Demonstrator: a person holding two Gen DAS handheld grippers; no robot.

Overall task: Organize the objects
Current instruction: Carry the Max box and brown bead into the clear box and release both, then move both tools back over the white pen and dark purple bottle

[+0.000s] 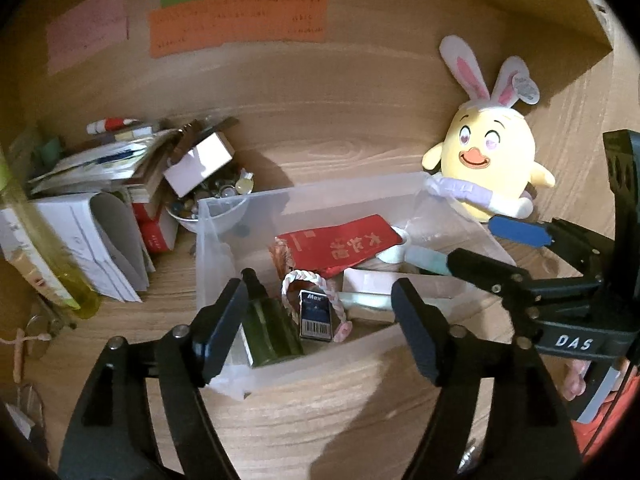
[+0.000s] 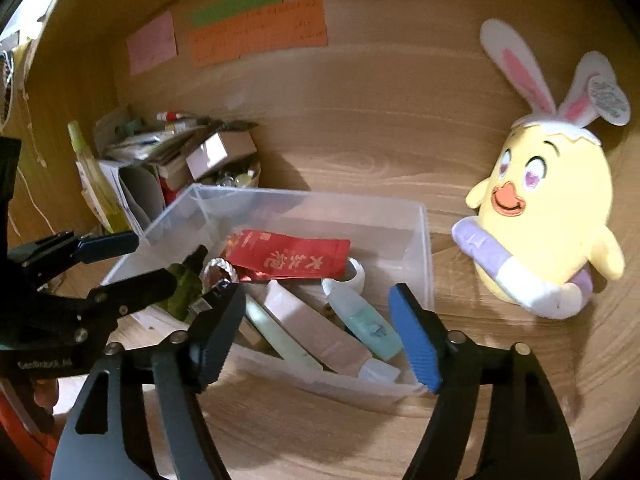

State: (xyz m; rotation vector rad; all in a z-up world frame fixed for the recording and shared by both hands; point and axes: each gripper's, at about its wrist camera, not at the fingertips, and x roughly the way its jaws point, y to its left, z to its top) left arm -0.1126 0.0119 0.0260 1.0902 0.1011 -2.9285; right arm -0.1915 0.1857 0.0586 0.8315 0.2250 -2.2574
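Both our grippers are open, gripping nothing: left gripper (image 1: 320, 320) and right gripper (image 2: 320, 332) hover at the near wall of the clear plastic bin (image 2: 424, 248) on the counter (image 2: 320, 432). Bin holds a red packet (image 2: 288, 256), green bottle (image 1: 272, 332), tubes. Chick plush (image 2: 548, 220) sits right of it.

black left gripper (image 1: 320, 328), blue-padded right gripper (image 2: 316, 336)

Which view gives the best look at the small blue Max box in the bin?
The left wrist view. There the Max box stands near the bin's front wall with its label and barcode facing the camera. In the right wrist view, the right gripper's near finger covers that spot, so the box cannot be made out.
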